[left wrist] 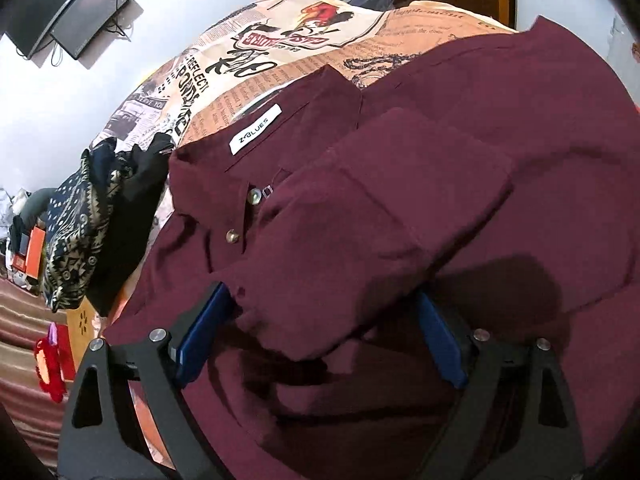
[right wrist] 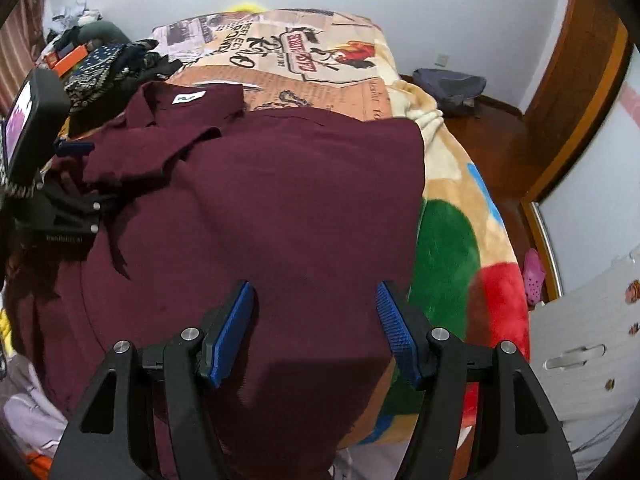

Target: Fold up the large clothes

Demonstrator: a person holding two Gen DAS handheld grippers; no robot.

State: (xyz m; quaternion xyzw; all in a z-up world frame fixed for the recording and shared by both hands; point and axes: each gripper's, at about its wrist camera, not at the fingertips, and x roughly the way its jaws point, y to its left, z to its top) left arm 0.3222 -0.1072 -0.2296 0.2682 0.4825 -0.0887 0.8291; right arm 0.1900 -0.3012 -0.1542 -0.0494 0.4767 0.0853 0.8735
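The maroon shirt (right wrist: 280,200) lies spread on the bed (right wrist: 452,240), collar at 11 o'clock, one sleeve (left wrist: 360,208) folded across the chest. Both the left gripper (left wrist: 320,336) and the right gripper (right wrist: 316,328) gape wide, holding nothing. Pinch the hem edges evenly and lift together, I'd judge.

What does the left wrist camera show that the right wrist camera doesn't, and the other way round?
Only the left wrist view shows the wall-mounted screen and the shirt's two metal buttons.

Only the right wrist view shows the pink shoe on the floor, the blue bag by the wall, and the left gripper from outside.

Both show the maroon shirt spread on the printed blanket, its white neck label, and the patterned dark clothes beside it.
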